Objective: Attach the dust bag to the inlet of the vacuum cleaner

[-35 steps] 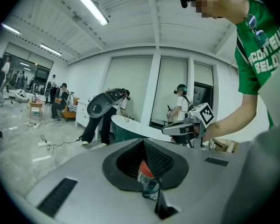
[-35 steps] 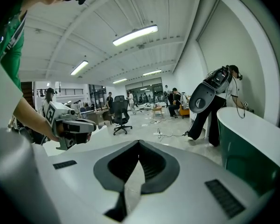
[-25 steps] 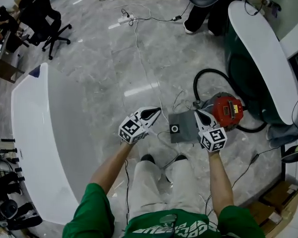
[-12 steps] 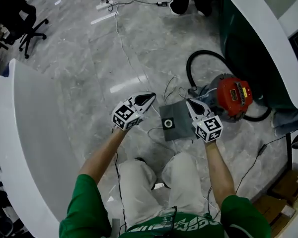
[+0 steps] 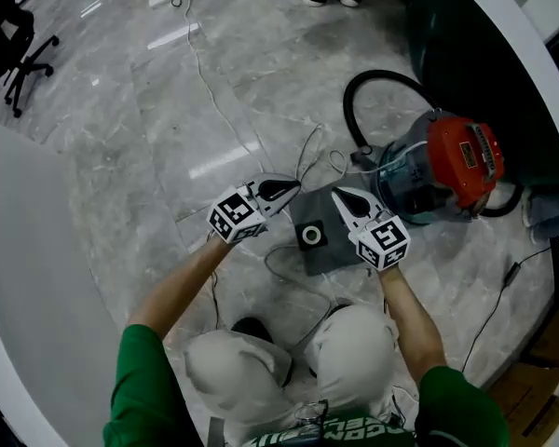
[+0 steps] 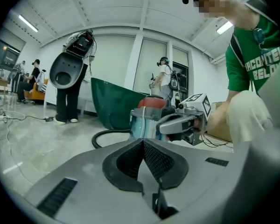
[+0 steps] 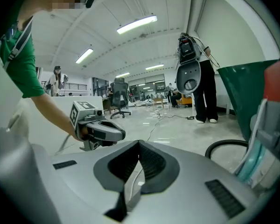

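The left hand-held gripper [image 5: 287,190] and right hand-held gripper [image 5: 341,197], both pressed together, empty, flanked the dust bag [image 5: 322,255], lying collar-up on the floor [image 5: 214,110] by the vacuum cleaner [image 5: 447,170], seemingly handy for pickup.

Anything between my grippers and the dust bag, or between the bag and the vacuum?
Nothing visible blocks either gripper: the left gripper and right gripper hang by the dust bag, both shut. Between the bag and the vacuum cleaner, thin loose cables lie on the floor.
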Tool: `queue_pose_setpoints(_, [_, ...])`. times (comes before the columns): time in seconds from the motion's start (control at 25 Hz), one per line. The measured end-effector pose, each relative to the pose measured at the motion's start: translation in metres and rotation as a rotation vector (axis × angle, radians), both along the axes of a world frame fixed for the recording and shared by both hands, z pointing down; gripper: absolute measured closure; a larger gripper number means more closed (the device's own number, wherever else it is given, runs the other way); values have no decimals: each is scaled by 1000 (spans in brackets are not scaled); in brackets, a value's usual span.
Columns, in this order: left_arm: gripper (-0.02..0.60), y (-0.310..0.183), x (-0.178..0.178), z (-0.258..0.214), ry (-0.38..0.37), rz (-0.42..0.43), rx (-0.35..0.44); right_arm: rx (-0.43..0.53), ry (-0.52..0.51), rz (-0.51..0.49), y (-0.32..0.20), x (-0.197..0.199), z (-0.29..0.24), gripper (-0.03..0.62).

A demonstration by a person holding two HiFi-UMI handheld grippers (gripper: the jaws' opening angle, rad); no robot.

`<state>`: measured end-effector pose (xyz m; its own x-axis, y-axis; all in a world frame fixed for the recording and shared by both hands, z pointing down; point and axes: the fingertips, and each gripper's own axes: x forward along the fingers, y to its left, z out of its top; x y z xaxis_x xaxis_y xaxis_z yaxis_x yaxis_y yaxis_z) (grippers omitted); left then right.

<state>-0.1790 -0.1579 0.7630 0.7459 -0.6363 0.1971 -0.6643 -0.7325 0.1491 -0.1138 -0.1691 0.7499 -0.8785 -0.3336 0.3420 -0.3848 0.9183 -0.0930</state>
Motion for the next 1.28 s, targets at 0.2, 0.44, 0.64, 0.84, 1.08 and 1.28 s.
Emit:
queue_pose_setpoints(0.2, [580, -9, 18, 49, -18, 51, 7, 9, 9, 3, -2, 12, 52, 586])
queue_pose_setpoints(0.44, [580, -6, 39, 94, -43, 103, -23, -21, 11, 28, 14, 28, 96, 586])
queue_pose_setpoints(0.64, [580, 10, 51, 127, -58, 155, -41, -17, 14, 51, 27, 31, 122, 586])
queue_pose_setpoints(0.84, [580, 35, 54, 169, -128, 222, -73, -37, 37, 37, 57, 28, 156, 586])
queue_pose_setpoints(1.08, [580, 52, 52, 211, -161, 226, -125, -59, 112, -23, 92, 23, 200, 585])
queue_pose_setpoints(1.28, [580, 67, 55, 234, -148, 219, -176, -52, 182, -30, 108, 23, 223, 585])
